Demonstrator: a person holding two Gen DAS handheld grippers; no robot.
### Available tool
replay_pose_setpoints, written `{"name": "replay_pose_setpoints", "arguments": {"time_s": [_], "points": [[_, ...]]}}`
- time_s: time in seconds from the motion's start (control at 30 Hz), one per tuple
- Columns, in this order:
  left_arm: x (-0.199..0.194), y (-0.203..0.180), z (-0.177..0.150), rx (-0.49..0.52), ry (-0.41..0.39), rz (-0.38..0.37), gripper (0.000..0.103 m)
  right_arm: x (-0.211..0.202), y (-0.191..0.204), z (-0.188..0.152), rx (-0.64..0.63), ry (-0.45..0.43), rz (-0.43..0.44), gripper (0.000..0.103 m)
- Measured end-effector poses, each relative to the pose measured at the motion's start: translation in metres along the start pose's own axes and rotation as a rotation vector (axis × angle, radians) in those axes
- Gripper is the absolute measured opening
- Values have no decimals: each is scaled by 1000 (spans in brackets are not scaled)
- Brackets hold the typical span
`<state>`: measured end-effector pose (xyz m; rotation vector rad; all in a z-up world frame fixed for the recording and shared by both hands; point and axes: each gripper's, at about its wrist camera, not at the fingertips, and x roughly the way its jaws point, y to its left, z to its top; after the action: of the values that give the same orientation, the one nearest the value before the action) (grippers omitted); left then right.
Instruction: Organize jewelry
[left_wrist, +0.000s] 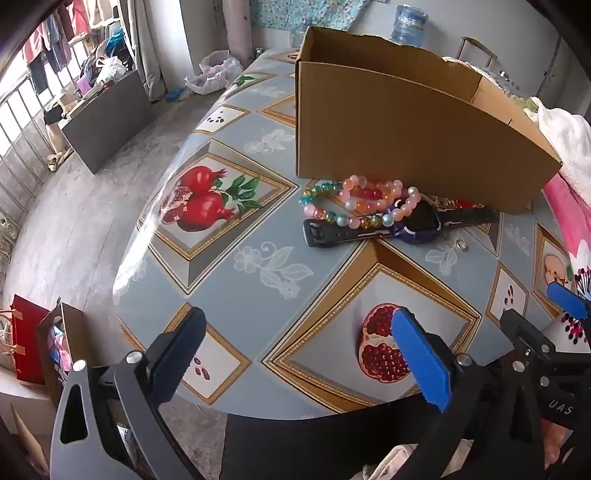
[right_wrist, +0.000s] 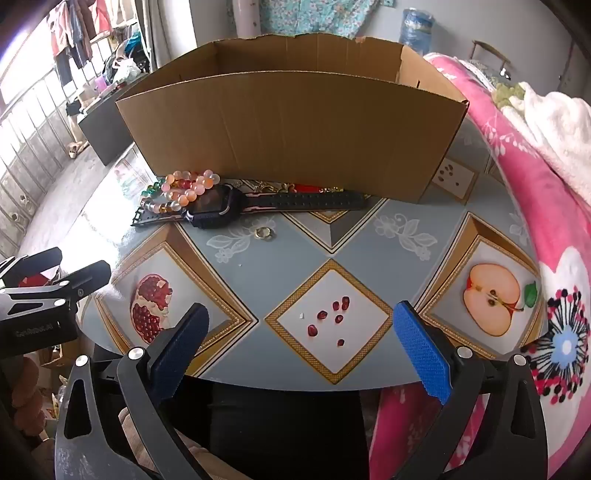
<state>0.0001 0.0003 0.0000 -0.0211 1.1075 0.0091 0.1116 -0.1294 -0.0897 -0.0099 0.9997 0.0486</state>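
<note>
The jewelry lies in a heap at the foot of the box (right_wrist: 291, 122) on the table (right_wrist: 303, 254): beaded bracelets (left_wrist: 364, 201) are draped over a watch (right_wrist: 218, 212), and 1 small ring (right_wrist: 263, 232) sits apart, just in front. Both the left gripper (left_wrist: 301, 350) and the right gripper (right_wrist: 301, 332) are held above the near table edge, jaws spread wide and nothing gripped. A tangle is the likely trouble: if 1 bracelet is pulled, the others or the watch strap could be dragged along or knocked off the left edge. The ring, flat and thin, could be pushed away rather than caught. The tall near wall of the box must be cleared before anything can be dropped in. A pink blanket (right_wrist: 535, 177) crowds the right side.
</note>
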Motion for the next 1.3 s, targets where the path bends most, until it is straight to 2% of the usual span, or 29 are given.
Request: {"name": "replay_pose_setpoints", "arguments": {"time_s": [1.3], "points": [[-6, 2, -1, 2, -10, 13, 99, -3, 3, 6, 0, -10, -6, 96]]}}
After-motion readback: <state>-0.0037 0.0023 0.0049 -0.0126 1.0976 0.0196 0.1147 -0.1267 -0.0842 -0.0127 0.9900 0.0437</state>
